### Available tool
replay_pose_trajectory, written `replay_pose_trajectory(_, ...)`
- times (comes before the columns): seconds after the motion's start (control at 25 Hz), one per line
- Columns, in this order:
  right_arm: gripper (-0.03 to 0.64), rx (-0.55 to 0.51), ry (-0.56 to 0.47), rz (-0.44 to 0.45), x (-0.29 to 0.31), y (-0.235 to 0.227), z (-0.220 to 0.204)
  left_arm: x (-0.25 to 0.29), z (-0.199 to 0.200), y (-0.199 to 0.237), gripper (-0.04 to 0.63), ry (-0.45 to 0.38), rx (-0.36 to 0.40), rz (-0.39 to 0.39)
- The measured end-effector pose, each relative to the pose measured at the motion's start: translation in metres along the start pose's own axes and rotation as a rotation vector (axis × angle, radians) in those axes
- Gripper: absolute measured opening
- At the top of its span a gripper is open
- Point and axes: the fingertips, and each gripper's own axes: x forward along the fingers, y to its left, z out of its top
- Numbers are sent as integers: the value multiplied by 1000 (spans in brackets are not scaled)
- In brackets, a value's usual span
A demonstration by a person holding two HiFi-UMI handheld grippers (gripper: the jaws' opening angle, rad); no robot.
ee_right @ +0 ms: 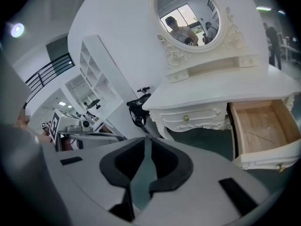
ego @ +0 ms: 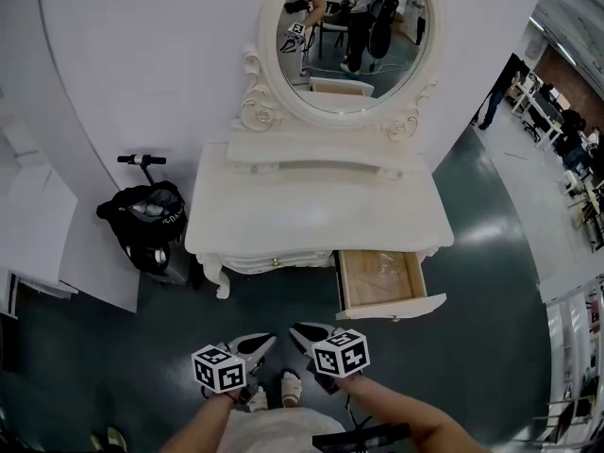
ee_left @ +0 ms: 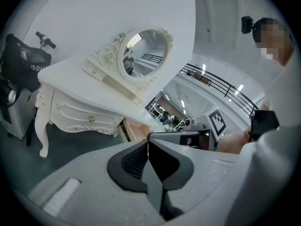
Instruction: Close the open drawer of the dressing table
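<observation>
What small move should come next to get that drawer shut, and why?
Probably bring the right gripper forward until it meets the front panel of the drawer. The drawer stands pulled out on the right side of the dressing table. The right gripper holds nothing, hangs short of the panel, and is nearer to it than the left gripper.

Table (ego: 283, 217): ahead of me, its back against the wall (ego: 142, 55).
Shelf (ego: 311, 149): on the table's back edge.
Mirror (ego: 351, 36): upright on the shelf, before the wall.
Drawer (ego: 382, 281): under the table's right end, pulled out towards me.
Scooter (ego: 143, 220): on the floor (ego: 491, 281), just left of the table.
My left gripper (ego: 260, 342): before the table, well apart from it, just left of my right one.
My right gripper (ego: 302, 331): before the drawer's left side, apart from its front.
People (ego: 495, 92): far right, beyond the wall.
</observation>
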Motion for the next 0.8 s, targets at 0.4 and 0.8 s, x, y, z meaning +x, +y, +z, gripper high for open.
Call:
replay_pose_trajectory(0.4,22,-47,-21,-4,-22,20,5,-9,4,-28,9,-1,25,-27)
replay_pose_trajectory(0.8,15,-55,-19,-8,-30,33,3,-12,9,-38,9,5,38,-37)
